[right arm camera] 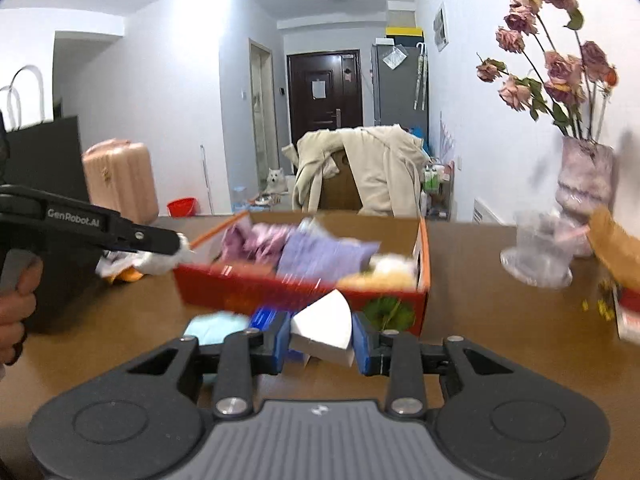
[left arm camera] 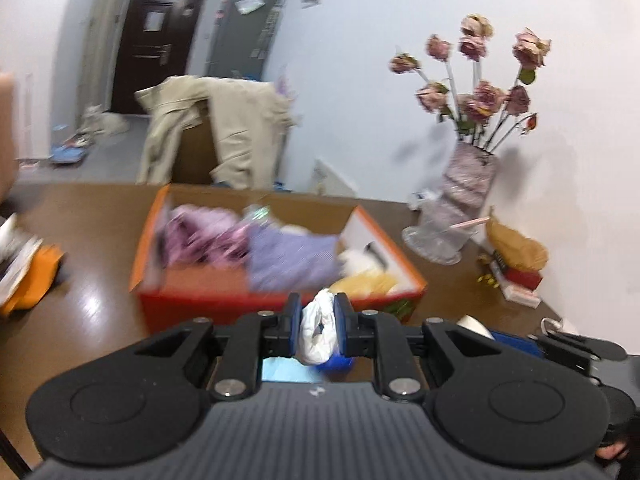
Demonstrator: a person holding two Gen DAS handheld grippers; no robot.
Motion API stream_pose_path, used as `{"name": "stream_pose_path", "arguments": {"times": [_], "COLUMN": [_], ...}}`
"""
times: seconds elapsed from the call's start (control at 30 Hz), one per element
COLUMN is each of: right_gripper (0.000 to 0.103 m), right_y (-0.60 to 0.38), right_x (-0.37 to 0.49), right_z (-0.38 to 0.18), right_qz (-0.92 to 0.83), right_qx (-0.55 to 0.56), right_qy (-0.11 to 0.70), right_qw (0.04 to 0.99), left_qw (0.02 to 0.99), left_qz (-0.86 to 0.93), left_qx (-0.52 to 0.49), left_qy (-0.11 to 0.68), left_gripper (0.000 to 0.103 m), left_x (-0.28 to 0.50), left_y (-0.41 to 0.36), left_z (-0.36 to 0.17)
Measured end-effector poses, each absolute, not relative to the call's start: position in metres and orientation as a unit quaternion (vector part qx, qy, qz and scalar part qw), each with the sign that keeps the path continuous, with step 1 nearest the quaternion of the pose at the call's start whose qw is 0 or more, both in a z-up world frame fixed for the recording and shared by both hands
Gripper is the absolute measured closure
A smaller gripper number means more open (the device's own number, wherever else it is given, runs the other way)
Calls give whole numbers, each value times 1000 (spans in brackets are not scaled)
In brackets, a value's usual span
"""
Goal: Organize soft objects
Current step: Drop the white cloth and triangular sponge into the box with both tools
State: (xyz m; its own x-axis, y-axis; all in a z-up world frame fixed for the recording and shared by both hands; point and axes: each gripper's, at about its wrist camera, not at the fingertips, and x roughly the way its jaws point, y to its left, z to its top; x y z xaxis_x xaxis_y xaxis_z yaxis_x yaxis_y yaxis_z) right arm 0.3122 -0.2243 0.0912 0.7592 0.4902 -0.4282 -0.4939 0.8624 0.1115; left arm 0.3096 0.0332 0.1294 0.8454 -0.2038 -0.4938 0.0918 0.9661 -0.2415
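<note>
A crumpled white cloth point(left arm camera: 318, 330) sits pinched between the blue pads of the left gripper point(left arm camera: 317, 328), whose jaws are clamped on it, just in front of the near wall of the orange cardboard box point(left arm camera: 276, 302). In the right wrist view, the right gripper point(right arm camera: 321, 338) has its jaws closed onto a white folded piece point(right arm camera: 326, 330), held above the table just near of the same box point(right arm camera: 424, 276). The box stands on the brown wooden table point(left arm camera: 96, 280) and already holds a pink-purple garment point(left arm camera: 200, 236) at its far left, a lavender cloth point(left arm camera: 290, 258) in the middle and a yellowish soft item point(left arm camera: 370, 282) at its near right corner. A light blue cloth point(right arm camera: 218, 326) lies on the table near the grippers, left of the right gripper. To the right of the box stands a clear glass dish point(left arm camera: 434, 238), and behind it a pinkish vase point(left arm camera: 468, 184) of dried roses point(left arm camera: 476, 68) against the white wall. Beyond the far edge of the table a beige coat point(left arm camera: 224, 128) hangs over a chair, with a dark door point(left arm camera: 152, 44) further back. Both views are motion-blurred.
</note>
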Motion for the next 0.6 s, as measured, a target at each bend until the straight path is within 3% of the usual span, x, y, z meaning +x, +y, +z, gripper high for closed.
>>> {"name": "stream_pose_path", "arguments": {"times": [0.2, 0.47, 0.53, 0.6], "right_gripper": [69, 67, 60, 55], "right_y": [-207, -160, -153, -152], "right_x": [442, 587, 603, 613], "right_z": [102, 65, 52, 51], "right_qz": [259, 229, 217, 217], "right_qx": [-18, -55, -59, -50], "right_qy": [244, 295, 305, 310], "right_qw": [934, 926, 925, 924], "left_qw": [945, 912, 913, 916], "left_qz": [-110, -123, -110, -98], "left_qx": [-87, -119, -129, -120], "left_qy": [297, 373, 370, 370], "left_gripper": [85, 79, 50, 47], "left_x": [448, 607, 625, 633], "left_y": [3, -10, -10, -6], "left_z": [136, 85, 74, 67]}}
